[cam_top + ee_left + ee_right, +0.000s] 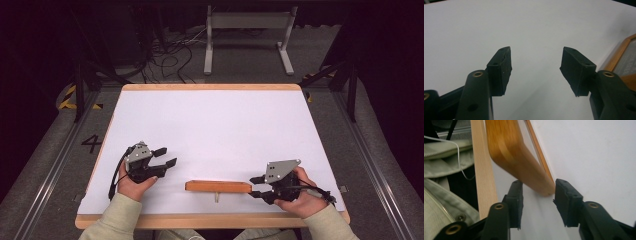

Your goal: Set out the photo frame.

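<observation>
wooden board (519, 157) cut off (top edge), person's forearms (117, 220) cropped

— What's under you and around you?

— Your counter (215, 125) has a white top with a pale wooden rim, brightly lit while the room past it lies in darkness.

— And the floor?

— Grey floor (45, 165) on both sides. At twelve o'clock you have a white metal frame (247, 35) on two feet, and at eleven o'clock a tangle of black cables (167, 57). At nine o'clock, a painted "4" (91, 143) and yellow-black tape (67, 97).
</observation>
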### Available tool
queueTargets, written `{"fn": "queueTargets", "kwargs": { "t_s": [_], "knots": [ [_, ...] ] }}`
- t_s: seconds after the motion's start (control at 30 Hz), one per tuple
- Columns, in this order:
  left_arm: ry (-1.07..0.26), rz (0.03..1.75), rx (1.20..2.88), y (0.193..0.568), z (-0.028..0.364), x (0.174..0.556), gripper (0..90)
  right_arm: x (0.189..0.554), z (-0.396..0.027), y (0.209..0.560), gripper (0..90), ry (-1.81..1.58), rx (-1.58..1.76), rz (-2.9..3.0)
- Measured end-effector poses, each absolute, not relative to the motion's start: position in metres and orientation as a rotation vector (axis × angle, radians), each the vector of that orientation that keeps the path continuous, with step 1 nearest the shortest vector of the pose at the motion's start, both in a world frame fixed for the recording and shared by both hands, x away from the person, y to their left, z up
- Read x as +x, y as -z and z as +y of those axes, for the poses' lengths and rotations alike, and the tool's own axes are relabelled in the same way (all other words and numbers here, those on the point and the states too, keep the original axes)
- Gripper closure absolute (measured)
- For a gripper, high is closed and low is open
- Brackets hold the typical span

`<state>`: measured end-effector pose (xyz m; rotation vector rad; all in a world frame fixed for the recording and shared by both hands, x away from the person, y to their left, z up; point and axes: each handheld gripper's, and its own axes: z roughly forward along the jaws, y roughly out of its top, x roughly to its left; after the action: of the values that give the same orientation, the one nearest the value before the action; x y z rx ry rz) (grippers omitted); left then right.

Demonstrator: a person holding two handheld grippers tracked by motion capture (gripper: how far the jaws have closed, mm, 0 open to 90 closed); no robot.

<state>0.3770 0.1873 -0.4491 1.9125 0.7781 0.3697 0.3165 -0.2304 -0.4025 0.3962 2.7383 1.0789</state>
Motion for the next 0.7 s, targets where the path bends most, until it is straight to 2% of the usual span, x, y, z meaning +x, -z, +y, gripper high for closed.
{"fn": "queueTargets", "kwargs": {
  "t_s": [0.1, 0.17, 0.43, 0.7],
  "knots": [
    [-0.361, 0.783, 1.913, 0.449, 0.187, 0.378, 42.5, 0.317, -0.232, 0.405, 65.8, -1.045, 0.39, 2.75],
    [-0.366, 0.782, 1.916, 0.449, 0.187, 0.378, 42.4, 0.317, -0.233, 0.408, 73.5, -1.009, 0.383, 2.784],
    [-0.365, 0.792, 1.926, 0.449, 0.188, 0.379, 41.8, 0.316, -0.229, 0.417, 86.5, -0.956, 0.351, 2.858],
    [-0.381, 0.787, 1.929, 0.448, 0.188, 0.378, 41.9, 0.32, -0.225, 0.427, 90.0, -0.982, 0.364, 2.885]
  ]
}}
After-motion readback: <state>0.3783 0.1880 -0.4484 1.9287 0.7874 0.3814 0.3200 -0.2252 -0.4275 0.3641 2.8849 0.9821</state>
